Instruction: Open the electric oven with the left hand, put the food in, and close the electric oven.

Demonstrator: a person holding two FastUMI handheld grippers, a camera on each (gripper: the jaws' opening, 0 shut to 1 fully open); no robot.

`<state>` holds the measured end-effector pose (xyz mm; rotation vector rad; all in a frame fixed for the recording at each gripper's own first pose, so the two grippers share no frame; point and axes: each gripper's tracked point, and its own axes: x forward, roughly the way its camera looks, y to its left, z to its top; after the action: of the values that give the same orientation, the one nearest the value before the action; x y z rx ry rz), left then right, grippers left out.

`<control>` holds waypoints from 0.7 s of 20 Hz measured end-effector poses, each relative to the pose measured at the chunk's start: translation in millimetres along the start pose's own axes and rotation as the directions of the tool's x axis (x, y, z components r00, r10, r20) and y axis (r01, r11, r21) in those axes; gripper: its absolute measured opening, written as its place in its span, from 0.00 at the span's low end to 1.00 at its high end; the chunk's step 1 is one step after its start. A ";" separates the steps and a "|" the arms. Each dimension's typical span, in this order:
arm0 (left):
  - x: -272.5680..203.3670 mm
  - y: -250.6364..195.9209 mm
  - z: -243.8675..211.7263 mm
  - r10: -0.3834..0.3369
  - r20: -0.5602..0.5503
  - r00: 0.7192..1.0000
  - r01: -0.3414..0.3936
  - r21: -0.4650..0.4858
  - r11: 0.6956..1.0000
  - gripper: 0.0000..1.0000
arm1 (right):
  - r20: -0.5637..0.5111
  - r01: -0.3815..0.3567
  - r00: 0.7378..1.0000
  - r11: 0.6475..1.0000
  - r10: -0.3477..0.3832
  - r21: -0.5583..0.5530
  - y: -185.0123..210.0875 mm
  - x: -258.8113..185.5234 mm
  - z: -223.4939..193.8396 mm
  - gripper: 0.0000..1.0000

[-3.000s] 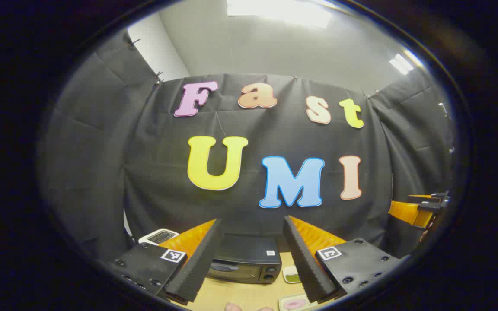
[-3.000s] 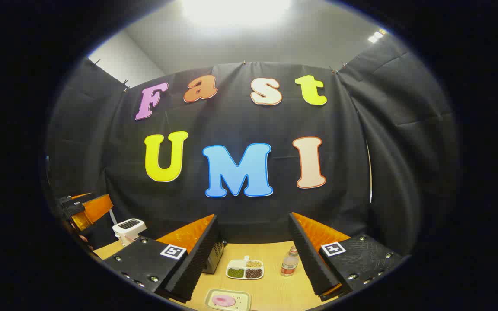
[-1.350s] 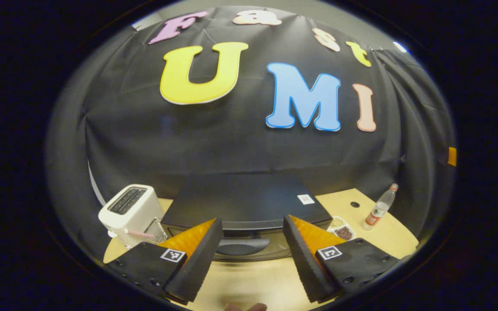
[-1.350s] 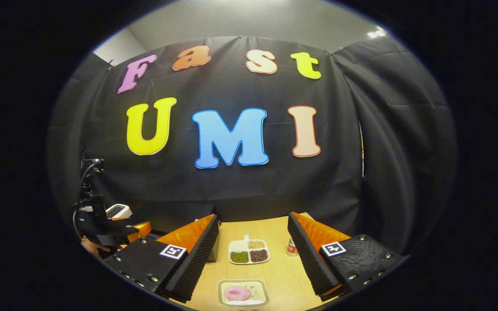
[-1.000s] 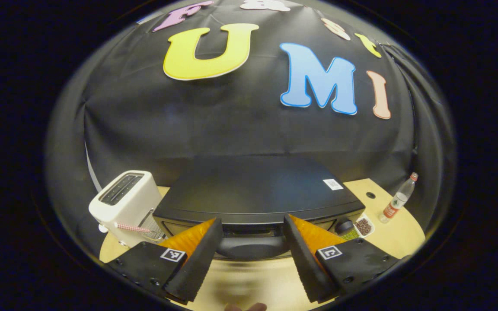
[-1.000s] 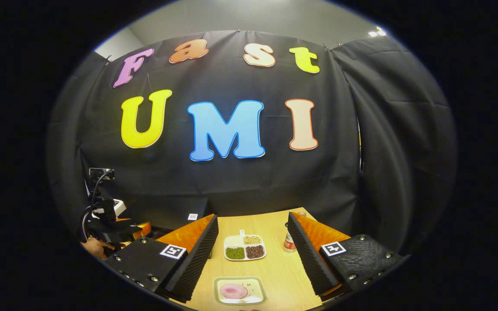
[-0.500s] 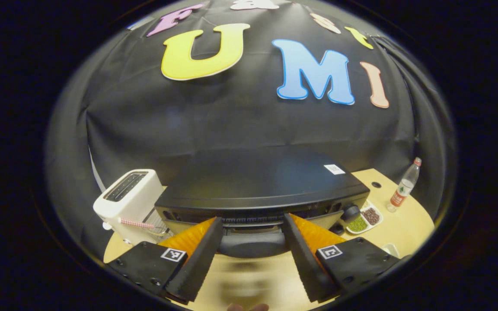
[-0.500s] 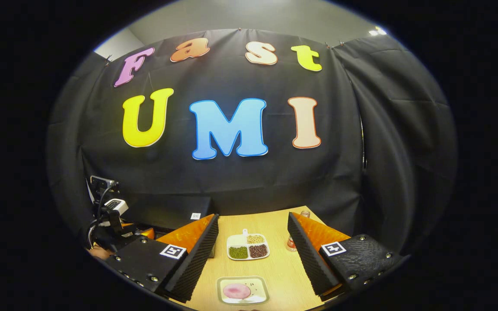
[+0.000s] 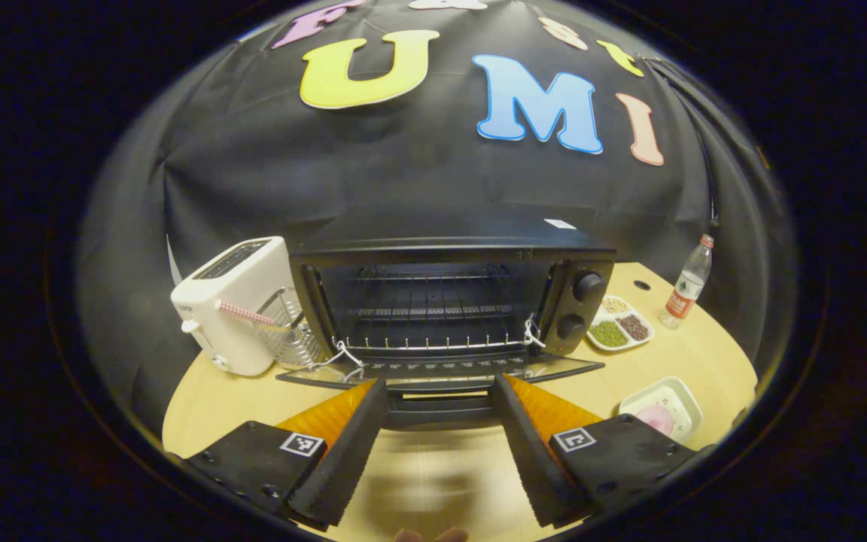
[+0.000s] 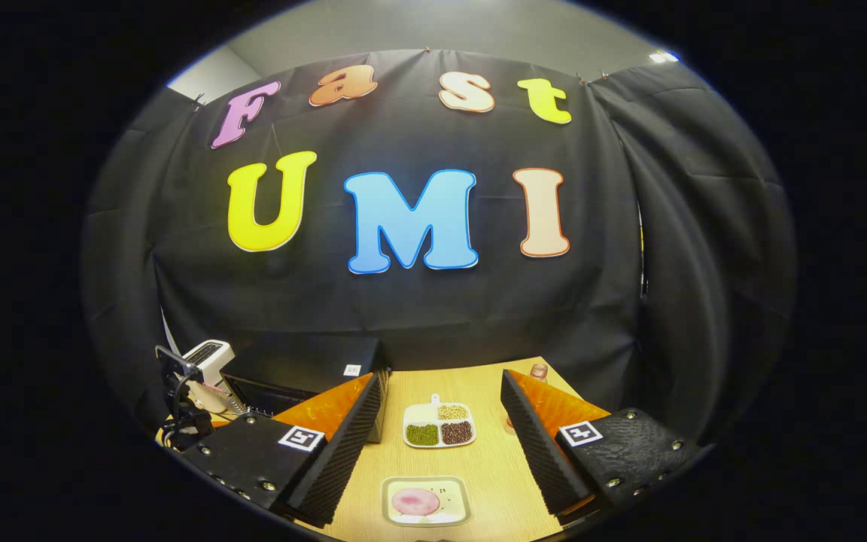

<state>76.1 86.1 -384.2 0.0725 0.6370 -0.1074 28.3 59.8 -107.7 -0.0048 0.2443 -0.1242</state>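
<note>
Here the oven (image 9: 448,293) sits at the center of the left gripper view with its door (image 9: 441,373) swung down nearly flat, the wire rack (image 9: 433,301) bare inside and two knobs (image 9: 588,286) on its right panel. The door's handle (image 9: 441,403) lies between the fingers of the left gripper (image 9: 439,410); the jaws stand wide, and whether either finger touches the handle I cannot tell. A white toaster (image 9: 234,305) stands at 9 o'clock of the oven, just beside it. At 3 o'clock lie a divided dish (image 9: 620,327) of beans and, further out, a bottle (image 9: 689,282). At 4 o'clock, nearer the table (image 9: 200,391) edge, a small tray (image 9: 663,406) carries the pink food (image 9: 655,418).

In the right gripper view, the right gripper (image 10: 439,421) hangs above the table with its fingers spread and nothing between them. The tray sits at 6 o'clock, the dish just beyond it, and the oven at 9 o'clock.
</note>
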 end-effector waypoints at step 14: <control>-39.9 -6.1 26.0 -0.001 0.084 0.996 0.006 -0.056 0.998 0.95 | -0.311 -0.038 0.950 0.999 0.045 0.028 -6.3 8.1 -100.1 0.98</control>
<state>58.8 80.5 -339.8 0.0129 0.5557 -0.0953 11.2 53.6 -206.7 0.0421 0.5587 -0.0856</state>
